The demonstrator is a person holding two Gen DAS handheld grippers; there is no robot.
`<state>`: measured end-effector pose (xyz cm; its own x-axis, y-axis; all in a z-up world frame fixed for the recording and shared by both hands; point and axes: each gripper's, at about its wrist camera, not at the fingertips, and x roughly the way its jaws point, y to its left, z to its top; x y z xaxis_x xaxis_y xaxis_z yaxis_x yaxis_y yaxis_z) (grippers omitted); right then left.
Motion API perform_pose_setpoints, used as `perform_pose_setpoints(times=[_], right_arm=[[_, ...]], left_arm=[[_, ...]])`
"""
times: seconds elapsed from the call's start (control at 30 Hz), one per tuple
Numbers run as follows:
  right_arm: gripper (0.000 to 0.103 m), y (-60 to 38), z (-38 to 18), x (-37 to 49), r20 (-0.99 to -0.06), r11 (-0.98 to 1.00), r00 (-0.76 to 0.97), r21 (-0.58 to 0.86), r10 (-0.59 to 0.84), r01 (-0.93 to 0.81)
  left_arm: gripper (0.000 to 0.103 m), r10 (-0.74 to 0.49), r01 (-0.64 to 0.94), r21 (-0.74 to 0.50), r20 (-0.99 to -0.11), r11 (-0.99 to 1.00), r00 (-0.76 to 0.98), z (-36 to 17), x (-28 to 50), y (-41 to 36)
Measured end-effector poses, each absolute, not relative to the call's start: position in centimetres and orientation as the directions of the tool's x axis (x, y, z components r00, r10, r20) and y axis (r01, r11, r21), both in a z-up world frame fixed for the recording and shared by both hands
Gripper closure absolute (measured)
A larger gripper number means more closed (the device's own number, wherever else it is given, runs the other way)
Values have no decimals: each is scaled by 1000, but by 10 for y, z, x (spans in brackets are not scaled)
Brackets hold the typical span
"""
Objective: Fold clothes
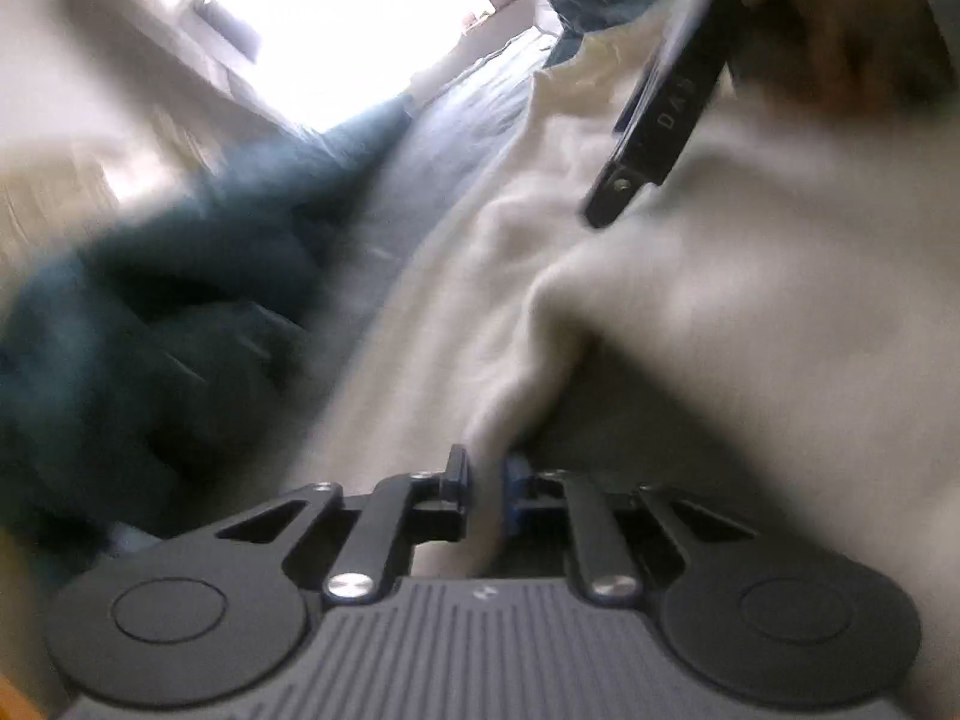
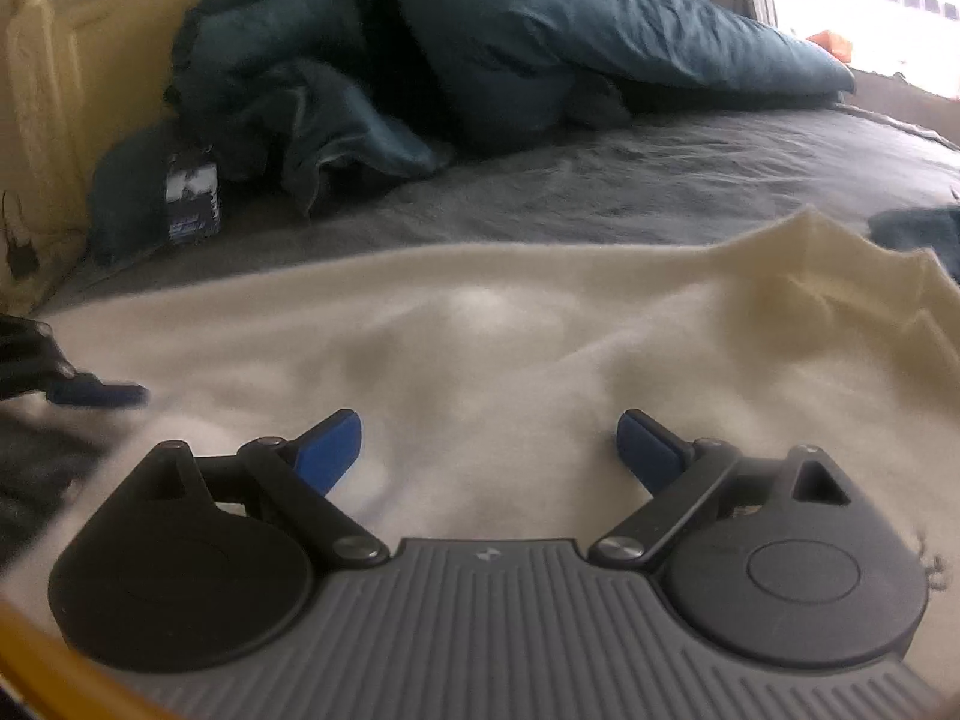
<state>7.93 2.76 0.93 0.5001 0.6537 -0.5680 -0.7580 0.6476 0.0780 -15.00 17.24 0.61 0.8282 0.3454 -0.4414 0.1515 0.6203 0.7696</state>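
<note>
Left claw (image 1: 483,480) tilted, clenched on a ridge of cream garment (image 1: 750,330); right claw (image 2: 489,450) released above it.

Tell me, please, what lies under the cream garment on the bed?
The cream garment lies on a grey bed sheet, which shows beyond its far edge. Whatever is directly beneath the fabric is covered and cannot be seen.

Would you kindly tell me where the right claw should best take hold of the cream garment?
Probably the raised, wavy far edge of the cream garment, approached from the near side, low over the cloth. There the fabric lifts off the grey bedsheet, giving the open right claw a fold to pinch.
</note>
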Motion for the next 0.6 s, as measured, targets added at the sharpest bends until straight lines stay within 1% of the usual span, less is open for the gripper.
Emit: perform_pose_setpoints(times=[0.03,0.07,0.13,0.2,0.27,0.3,0.33,0.4,0.47,0.5,0.53,0.57,0.6], right_arm=[[10,33,8,76,-582,651,514,34,630,-759],[10,37,6,73,-588,649,527,-6,613,-761],[9,40,6,72,-593,658,542,-28,596,-753],[8,39,6,75,-598,675,554,-28,580,-737],[8,35,6,79,-602,694,563,-21,566,-720],[8,35,6,79,-605,697,565,-22,562,-716],[8,35,6,79,-605,697,565,-23,561,-717],[8,35,5,80,-606,697,567,-28,558,-716],[8,35,5,80,-607,700,570,-33,553,-714],[8,35,6,79,-607,699,570,-33,554,-714],[8,35,6,79,-607,699,570,-33,553,-714],[8,35,6,80,-608,699,570,-34,553,-714],[8,35,6,80,-608,698,570,-35,554,-715]], left_arm=[[92,382,128,839,-370,529,847,-1,-157,168],[93,398,131,876,-338,463,853,-7,-163,167],[93,387,181,865,-385,468,838,-15,-171,172],[92,396,169,859,-386,484,833,-15,-174,176],[90,409,157,837,-409,525,816,-10,-175,180],[88,415,150,833,-412,533,811,-9,-178,182],[85,448,136,856,-389,498,805,-13,-181,182],[85,535,110,922,-310,372,786,-24,-190,185],[84,570,110,961,-240,254,786,-37,-208,194],[85,584,114,970,-221,215,781,-42,-214,197],[94,598,123,973,-217,194,772,-46,-218,200],[96,622,130,972,-226,197,749,-49,-220,204],[102,640,122,963,-251,240,726,-45,-221,210]])
